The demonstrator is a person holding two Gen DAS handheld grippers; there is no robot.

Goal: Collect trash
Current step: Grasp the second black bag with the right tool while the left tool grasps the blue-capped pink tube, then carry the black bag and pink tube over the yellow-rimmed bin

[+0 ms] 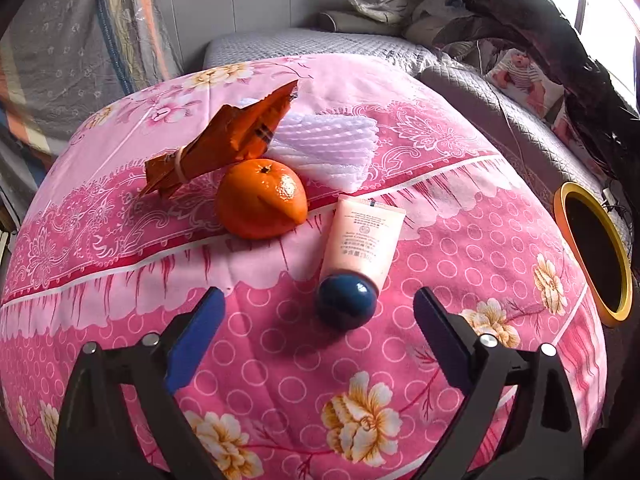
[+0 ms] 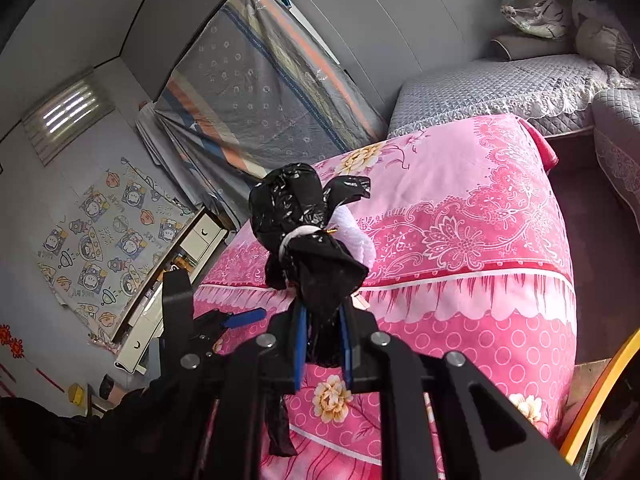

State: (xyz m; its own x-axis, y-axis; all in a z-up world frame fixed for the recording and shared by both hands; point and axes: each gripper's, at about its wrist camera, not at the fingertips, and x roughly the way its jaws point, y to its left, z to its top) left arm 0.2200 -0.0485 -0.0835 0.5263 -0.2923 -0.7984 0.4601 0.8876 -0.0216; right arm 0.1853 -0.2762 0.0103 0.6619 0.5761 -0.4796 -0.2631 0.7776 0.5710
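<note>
On the pink flowered cloth (image 1: 460, 264) lie a crumpled orange wrapper (image 1: 224, 140) bound with a rubber band, a white foam fruit net (image 1: 328, 148), a whole orange (image 1: 262, 200) and a pink tube (image 1: 364, 236) with a dark blue cap (image 1: 346, 300). My left gripper (image 1: 319, 300) is open, its blue pads standing wide on either side of the cap without touching it. My right gripper (image 2: 323, 336) is shut on a black plastic bag (image 2: 296, 216) that stands up from the jaws, with a white band and a bit of white foam (image 2: 358, 240) at its neck.
A yellow-rimmed bin (image 1: 592, 256) stands off the cloth's right edge; its rim (image 2: 600, 392) also shows low right in the right wrist view. Black plastic (image 1: 560, 60) hangs at the upper right. A grey quilted bed (image 2: 500, 80) lies behind.
</note>
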